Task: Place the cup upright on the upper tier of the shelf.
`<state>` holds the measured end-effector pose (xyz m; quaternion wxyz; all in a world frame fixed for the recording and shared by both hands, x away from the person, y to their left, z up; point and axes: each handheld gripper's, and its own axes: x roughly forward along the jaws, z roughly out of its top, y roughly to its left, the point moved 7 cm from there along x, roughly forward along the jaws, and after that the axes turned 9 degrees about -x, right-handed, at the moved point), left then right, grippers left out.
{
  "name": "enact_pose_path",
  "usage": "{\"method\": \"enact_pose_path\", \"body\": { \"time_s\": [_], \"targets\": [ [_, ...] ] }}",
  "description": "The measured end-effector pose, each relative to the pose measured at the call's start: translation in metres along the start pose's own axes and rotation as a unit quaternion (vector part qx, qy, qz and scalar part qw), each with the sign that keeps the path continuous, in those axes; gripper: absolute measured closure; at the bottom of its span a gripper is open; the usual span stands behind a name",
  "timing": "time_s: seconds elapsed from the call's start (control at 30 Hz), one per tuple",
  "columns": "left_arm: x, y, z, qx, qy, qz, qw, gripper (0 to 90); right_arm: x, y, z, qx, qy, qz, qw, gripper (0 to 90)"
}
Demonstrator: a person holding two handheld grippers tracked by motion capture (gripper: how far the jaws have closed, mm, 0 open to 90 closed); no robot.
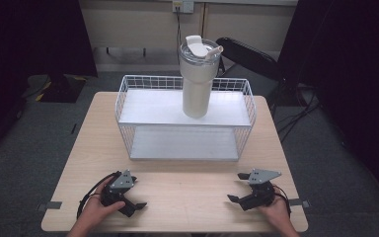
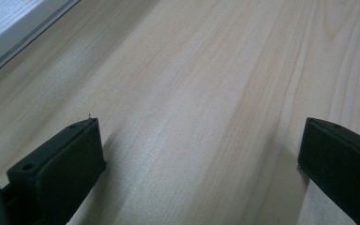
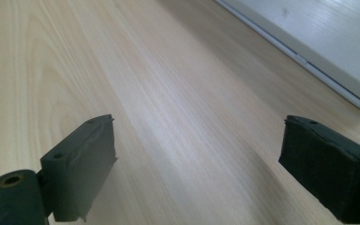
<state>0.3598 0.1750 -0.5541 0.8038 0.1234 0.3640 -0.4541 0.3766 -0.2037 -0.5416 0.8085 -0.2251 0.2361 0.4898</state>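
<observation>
A tall cream tumbler (image 1: 197, 79) with a clear lid and a straw stands upright on the top shelf of a white wire basket rack (image 1: 123, 106) at the back middle of the wooden table (image 1: 182, 192). My left gripper (image 1: 134, 192) rests near the front left edge, open, with nothing between its jaws. My right gripper (image 1: 237, 187) sits near the front right edge, open too and holding nothing. Both point inward toward the table's middle. In the left gripper view my left gripper (image 2: 199, 138) has bare wood between its jaws; the same holds for my right gripper (image 3: 197, 136).
The rack has a lower white shelf (image 1: 182, 143), whose edge (image 3: 309, 51) lies close ahead of the right gripper. A black folding chair (image 1: 249, 57) stands behind the table. Dark curtains hang at both sides, and cables lie on the floor at the right.
</observation>
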Motion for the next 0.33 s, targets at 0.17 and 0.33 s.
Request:
{"method": "enact_pose_path", "body": {
  "time_s": [0.17,0.33],
  "targets": [
    [0.0,0.0,0.0,0.0,0.0,0.0,1.0,0.0,0.0015,-0.0007,-0.0035,-0.003,0.016,-0.006,0.9998,9.9],
    [0.0,-0.0002,0.0,-0.001,0.0,0.001,1.0,0.0,0.005,-0.0013,-0.0077,-0.014,0.049,-0.011,0.9986,9.6]
  ]
}}
